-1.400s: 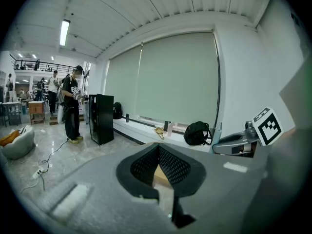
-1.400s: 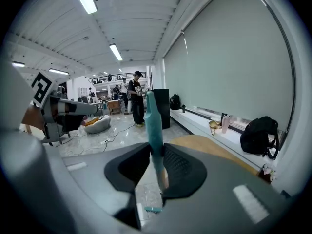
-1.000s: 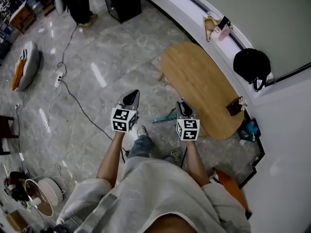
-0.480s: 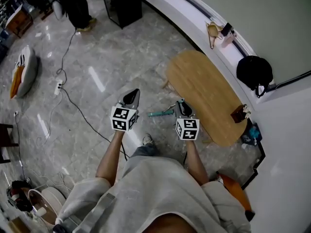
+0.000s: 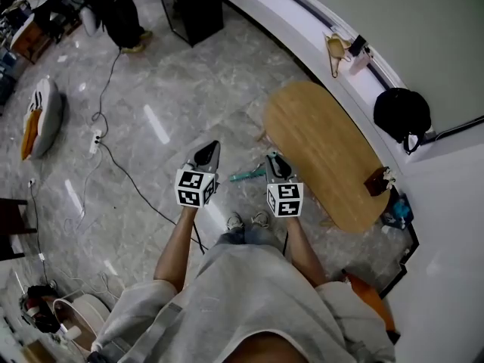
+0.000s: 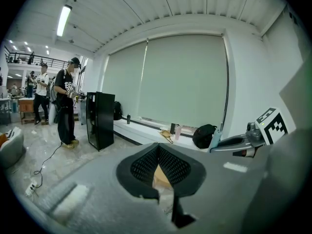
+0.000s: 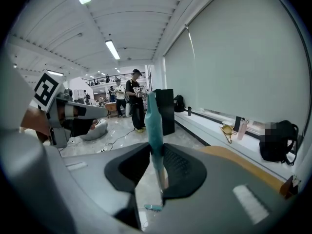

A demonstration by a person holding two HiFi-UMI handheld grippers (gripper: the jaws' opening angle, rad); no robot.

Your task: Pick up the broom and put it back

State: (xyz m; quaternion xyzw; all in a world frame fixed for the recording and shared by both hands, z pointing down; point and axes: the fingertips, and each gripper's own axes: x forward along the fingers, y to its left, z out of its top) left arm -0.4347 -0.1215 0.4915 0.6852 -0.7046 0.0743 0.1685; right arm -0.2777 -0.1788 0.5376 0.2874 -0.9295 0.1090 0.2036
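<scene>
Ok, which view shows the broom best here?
The right gripper view: the broom runs upright between the right gripper's shut jaws, its teal handle close up. The head view shows only a short teal stretch between the grippers; the left gripper view, just a pale sliver.

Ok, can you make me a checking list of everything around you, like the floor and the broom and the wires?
Surface: shiny grey stone floor.
Job's things: teal broom, its handle gripped in the right tool.
Clutter: oval wooden table with a small brown object at one end; cushion on the floor.
Grippers: left tool shut, nothing in it; right tool shut on the broom's handle.
Cables: black cable snaking over the floor past a power strip.
Surroundings: white ledge with a black bag on it; black cabinet; a person standing far off.
</scene>
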